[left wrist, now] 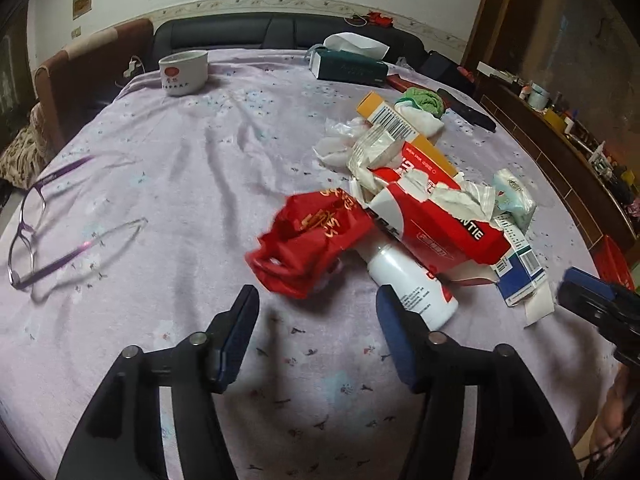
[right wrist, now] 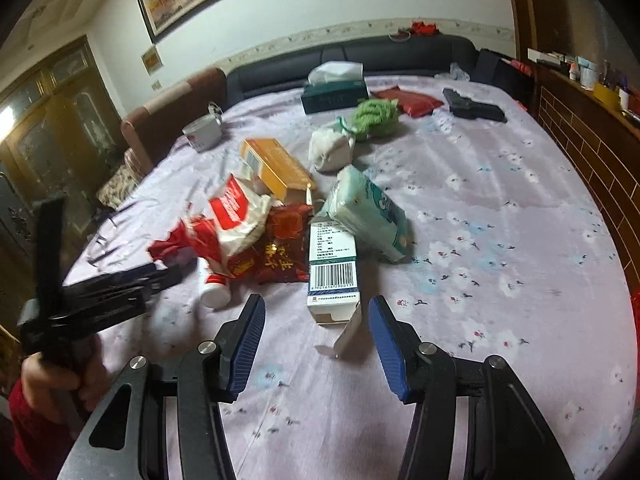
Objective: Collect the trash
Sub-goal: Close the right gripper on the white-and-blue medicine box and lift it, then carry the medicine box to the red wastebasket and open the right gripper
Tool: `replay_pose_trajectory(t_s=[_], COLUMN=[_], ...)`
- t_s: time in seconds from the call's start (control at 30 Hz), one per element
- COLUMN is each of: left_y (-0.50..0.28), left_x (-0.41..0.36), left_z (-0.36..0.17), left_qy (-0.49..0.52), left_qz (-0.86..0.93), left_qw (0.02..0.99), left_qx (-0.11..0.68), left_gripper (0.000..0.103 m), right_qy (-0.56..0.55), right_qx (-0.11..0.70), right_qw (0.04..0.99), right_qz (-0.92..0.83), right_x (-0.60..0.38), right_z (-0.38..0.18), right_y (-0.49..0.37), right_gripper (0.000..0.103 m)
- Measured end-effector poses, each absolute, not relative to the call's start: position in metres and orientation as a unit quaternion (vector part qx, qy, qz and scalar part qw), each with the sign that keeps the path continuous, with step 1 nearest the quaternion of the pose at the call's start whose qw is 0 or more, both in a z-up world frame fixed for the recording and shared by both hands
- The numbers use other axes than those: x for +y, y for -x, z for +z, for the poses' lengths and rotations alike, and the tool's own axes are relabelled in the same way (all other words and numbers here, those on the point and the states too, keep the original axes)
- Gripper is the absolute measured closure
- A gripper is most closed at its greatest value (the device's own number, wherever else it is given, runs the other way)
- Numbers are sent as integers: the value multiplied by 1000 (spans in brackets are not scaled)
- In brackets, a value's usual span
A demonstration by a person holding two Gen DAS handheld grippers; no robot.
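Covering one bed, a lilac floral sheet carries one trash heap mid-bed: one torn red carton, one yellow box, one white bottle, one red bag, perhaps two tissue packs. One mug, one pair of glasses. Left gripper and right gripper: both parted, holding nothing.

Your white bottle is lying half buried under the torn red box. At three o'clock your right gripper is smearing off the frame edge. At nine o'clock the glasses are blurring.
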State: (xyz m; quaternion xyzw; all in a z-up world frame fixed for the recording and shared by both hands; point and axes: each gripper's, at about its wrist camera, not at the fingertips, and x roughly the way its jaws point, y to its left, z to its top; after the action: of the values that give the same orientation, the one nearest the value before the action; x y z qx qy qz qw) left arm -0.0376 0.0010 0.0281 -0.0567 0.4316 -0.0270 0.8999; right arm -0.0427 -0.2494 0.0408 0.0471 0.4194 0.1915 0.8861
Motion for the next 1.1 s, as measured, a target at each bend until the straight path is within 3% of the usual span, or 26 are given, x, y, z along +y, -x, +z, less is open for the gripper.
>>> replay_pose_trajectory(t_s=[0.27,0.33,0.37,0.4,0.5,1.1], left_y=[19,15,11,7,6,103], left_x=[1,-2,-3,-4,-6,-50], left_z=[27,28,27,24,23,88], left_qy=[41,32,27,24,24,31], left_qz=[-15,-6,-3,1,1,-53], left_qw=[904,909,909,906,906,949], left_qx=[426,416,415,422,423,309], left_gripper=[37,39,43,58,66,67], right_qy=[-32,-34,-32,-33,-41,-130], right_qx=[438,441,445,446,444,400], right_qw=[882,881,880,880,879,870], right_qz=[170,168,163,159,166,259], right_x=[-234,-234,-234,-235,-239,-273], right_z=[22,19,17,16,16,59], right_y=[18,13,11,11,14,92], right_gripper=[45,52,60,64,66,66])
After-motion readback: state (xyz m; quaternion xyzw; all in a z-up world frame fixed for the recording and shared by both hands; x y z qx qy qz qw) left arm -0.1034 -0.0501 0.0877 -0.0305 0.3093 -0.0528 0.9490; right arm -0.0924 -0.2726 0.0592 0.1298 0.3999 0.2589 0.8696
